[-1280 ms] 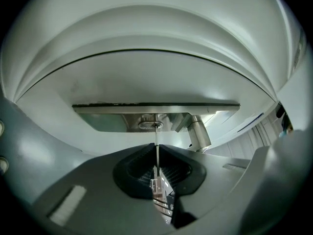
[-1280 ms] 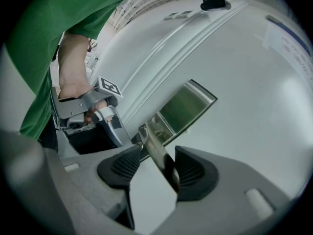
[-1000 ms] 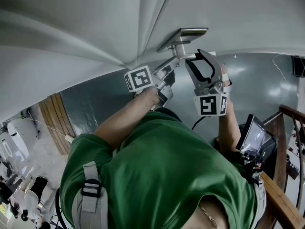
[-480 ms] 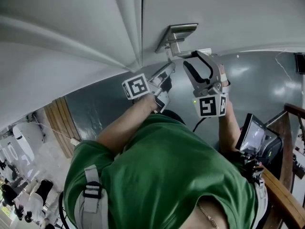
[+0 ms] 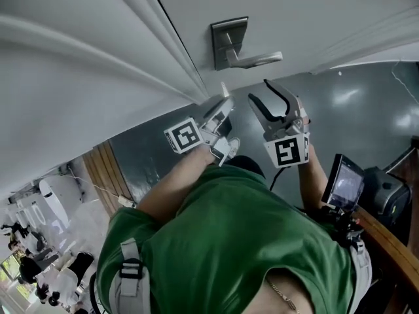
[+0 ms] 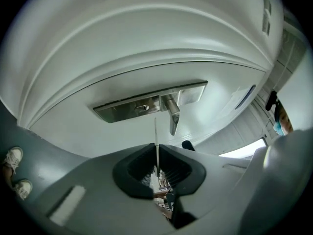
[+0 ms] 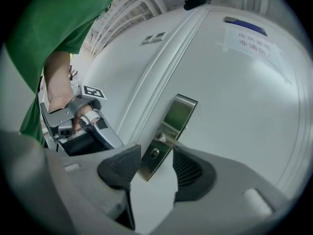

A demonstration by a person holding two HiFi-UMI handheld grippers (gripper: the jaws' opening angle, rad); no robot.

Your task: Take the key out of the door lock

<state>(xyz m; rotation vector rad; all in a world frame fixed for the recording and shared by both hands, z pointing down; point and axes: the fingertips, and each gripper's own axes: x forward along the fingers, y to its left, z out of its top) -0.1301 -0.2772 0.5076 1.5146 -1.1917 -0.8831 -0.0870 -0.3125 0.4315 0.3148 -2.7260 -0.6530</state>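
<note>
**Key out of the lock, pinched in the left gripper**

One white door (image 5: 314,5) fills the top of the head view. It carries one metal lock plate (image 5: 239,31), and all places below are given from that plate.

There are two grippers, both below the plate in the head view and neither touching it. The right gripper (image 7: 154,173) sits below the plate's right side, under the handle. Its jaws are spread wide with nothing between the pads. In its own view the plate's lower end and the bare door show through the gap. The left gripper (image 6: 157,165) sits below the plate's left side, just beside the right one. Its jaws are drawn nearly together and pinch the key, with the dark pads pressing on either side of the blade.

One handle (image 5: 258,60) sticks out from the plate's lower part as a single lever running to the right in the head view. One keyhole (image 6: 142,108), a small round cylinder, sits in the plate beside the handle's root, and nothing is in it.

One key (image 6: 156,141) is seen edge-on as a thin pale strip. It stands up out of the left gripper's jaws with its tip pointing at the plate. The tip is near the plate's edge but apart from it, so the key is clear of the keyhole.
</note>
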